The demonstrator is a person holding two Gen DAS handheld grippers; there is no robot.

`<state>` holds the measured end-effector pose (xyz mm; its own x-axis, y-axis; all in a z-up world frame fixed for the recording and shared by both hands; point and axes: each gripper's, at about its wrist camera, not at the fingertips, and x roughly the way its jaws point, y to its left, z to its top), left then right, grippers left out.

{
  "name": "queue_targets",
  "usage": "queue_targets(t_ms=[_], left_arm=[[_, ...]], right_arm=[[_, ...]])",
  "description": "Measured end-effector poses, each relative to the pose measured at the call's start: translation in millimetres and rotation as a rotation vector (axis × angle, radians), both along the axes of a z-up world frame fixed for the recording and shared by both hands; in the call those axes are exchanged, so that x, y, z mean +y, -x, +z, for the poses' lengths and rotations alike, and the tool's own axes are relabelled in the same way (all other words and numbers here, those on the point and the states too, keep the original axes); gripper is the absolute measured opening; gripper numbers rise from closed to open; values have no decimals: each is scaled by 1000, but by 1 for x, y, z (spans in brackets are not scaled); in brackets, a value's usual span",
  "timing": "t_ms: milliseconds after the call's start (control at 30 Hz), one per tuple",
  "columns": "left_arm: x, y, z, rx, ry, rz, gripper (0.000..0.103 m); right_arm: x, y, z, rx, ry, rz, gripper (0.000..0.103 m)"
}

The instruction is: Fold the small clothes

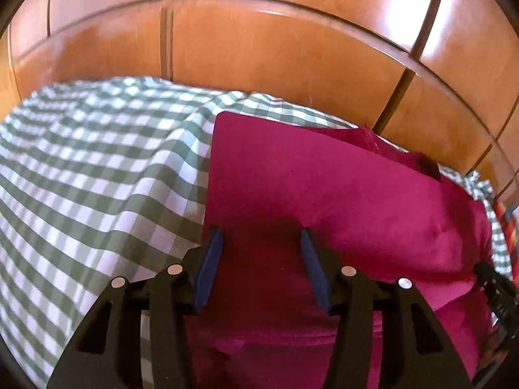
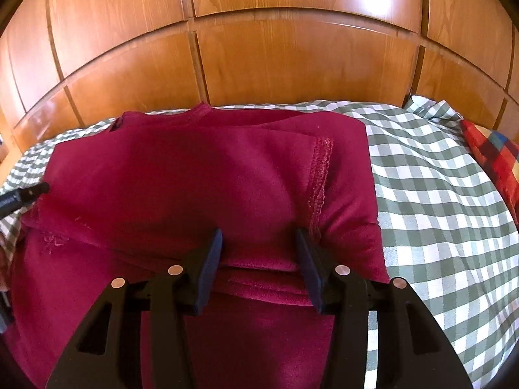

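Magenta T-shirt [image 2: 201, 175], sleeves already folded inward but a final lengthwise fold apparently remaining, lies on the green gingham bedspread [image 2: 431, 175], with left gripper [image 1: 261, 243] and right gripper [image 2: 259, 243] both spread wide, empty, over its near hem.

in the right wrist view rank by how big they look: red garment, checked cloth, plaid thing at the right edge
1. Red garment and checked cloth: both cover much of the view; too close to rank, and the garment lies nearer the camera.
2. Plaid thing: clearly smallest, cut off by the edge.
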<state>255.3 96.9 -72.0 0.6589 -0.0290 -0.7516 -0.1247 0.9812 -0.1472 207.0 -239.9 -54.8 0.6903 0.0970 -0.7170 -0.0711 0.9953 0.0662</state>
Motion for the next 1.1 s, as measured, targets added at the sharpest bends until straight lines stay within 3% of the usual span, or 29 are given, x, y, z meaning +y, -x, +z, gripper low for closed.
queue_targets(t_ms=[133,233,333,433,467,600,700,933,1033,1067,1100], left_arm=[[3,8,25,-74,32,-4,49],[3,-8,35,-80,7,-5,50],[8,-42,26,-25,-38,21,50],[17,-64,-10,70,-39,52,61],[18,-61,-11,39,-32,56,62],[13,-54,-4,43,-69,73,62],[7,-31,11,23,-93,62,61],[-13,65,42,-78,-123,-12,67],[-16,97,48,-92,-119,-25,68],[-18,107,49,-92,-118,-25,68],[-17,114,49,-91,-115,-27,68]], right_arm=[[1,2,1,-4,-1,-1,46],[3,2,1,-7,-8,-2,46],[1,2,0,-11,-22,-3,47],[0,2,-1,-11,-27,-4,47],[0,1,-1,-11,-31,-4,47],[-2,1,-2,-9,-44,-4,47],[-1,1,-2,-9,-40,-5,47],[6,2,-1,-8,7,-11,47],[11,3,3,-1,46,-18,52],[12,4,5,4,57,-20,59],[13,6,7,8,71,-27,82]])
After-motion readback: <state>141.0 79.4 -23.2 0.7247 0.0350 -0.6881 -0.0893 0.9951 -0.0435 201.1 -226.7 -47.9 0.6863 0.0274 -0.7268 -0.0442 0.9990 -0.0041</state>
